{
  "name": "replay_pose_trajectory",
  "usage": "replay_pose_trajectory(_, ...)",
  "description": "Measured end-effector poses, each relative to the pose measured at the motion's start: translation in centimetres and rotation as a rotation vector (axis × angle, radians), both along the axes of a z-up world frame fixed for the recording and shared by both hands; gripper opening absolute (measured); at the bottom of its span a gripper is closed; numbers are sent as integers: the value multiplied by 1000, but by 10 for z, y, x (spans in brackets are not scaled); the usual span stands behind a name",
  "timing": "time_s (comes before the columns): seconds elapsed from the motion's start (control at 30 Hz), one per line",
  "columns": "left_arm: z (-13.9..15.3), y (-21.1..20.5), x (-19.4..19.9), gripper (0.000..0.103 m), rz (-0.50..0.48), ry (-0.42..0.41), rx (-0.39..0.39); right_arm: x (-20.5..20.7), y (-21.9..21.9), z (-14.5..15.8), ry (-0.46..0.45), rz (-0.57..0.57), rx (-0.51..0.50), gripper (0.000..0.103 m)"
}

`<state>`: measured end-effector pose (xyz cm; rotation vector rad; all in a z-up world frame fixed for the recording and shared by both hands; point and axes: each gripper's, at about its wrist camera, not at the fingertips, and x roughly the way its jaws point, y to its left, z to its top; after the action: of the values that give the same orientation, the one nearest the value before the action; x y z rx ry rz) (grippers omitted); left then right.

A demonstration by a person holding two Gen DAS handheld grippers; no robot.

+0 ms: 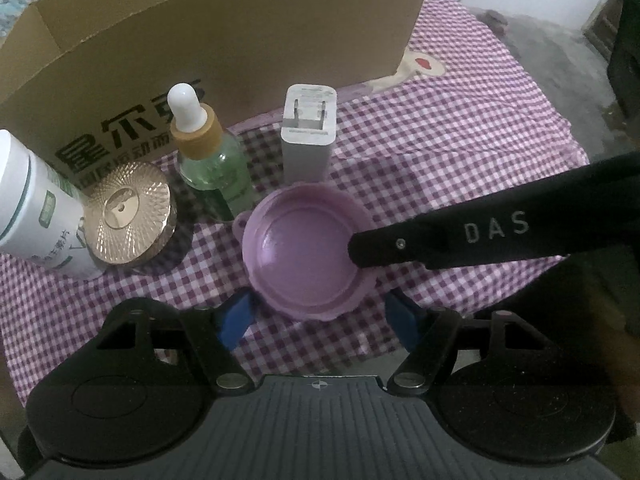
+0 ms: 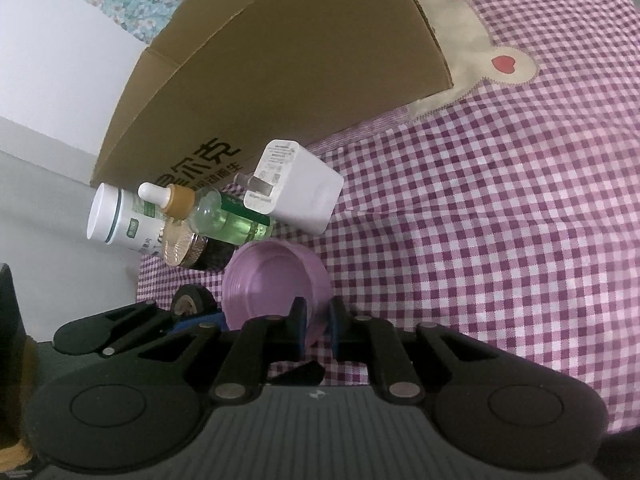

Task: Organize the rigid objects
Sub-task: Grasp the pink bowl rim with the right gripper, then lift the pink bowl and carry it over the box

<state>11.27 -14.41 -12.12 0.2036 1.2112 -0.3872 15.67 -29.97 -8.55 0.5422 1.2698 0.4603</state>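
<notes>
Centrally, we place the purple lid (image 1: 306,248), a shallow round piece with its hollow side up, on the checked cloth (image 1: 460,152) just in front of a row of upright things: the white charger (image 1: 308,132) directly behind it, the green dropper bottle (image 1: 208,152) beside that, then the gold-topped jar (image 1: 130,220) and the white canister (image 1: 36,208), all backed by the cardboard box (image 1: 224,40). We see the right gripper (image 2: 316,324) reaching in from the lid's right side, its two fingers straddling the rim, one inside the hollow and one outside; in its own wrist view the blue pads (image 2: 298,330) lie against the wall on either side, so we read it as clenched on the lid, which appears tipped up toward that camera. We show the left gripper (image 1: 320,316) spread wide and grasping nothing, its blue pads (image 1: 236,318) standing apart on either side of the lid's near edge. The relation that matters is this: being round, the lid offers no long axis, the box lies straight beyond it past the row, and the right hand, already on the rim, is the nearer one. In our judgement, the carry must clear the charger and the bottle.
</notes>
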Motion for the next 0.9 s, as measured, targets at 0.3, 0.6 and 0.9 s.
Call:
replay_pose_trajectory(0.3,5,4,-2,63,2,-28,14,0,-4,4,-8,0,6,14)
replay_pose_trajectory(0.6,30,11,-23,63,-14,-78,18,-20,-4,22,-23,-12,29,14)
replay_pose_trajectory(0.9,67,22,-49,63,-23,-146,-8,-41,-12,62,-85,-34,46,14)
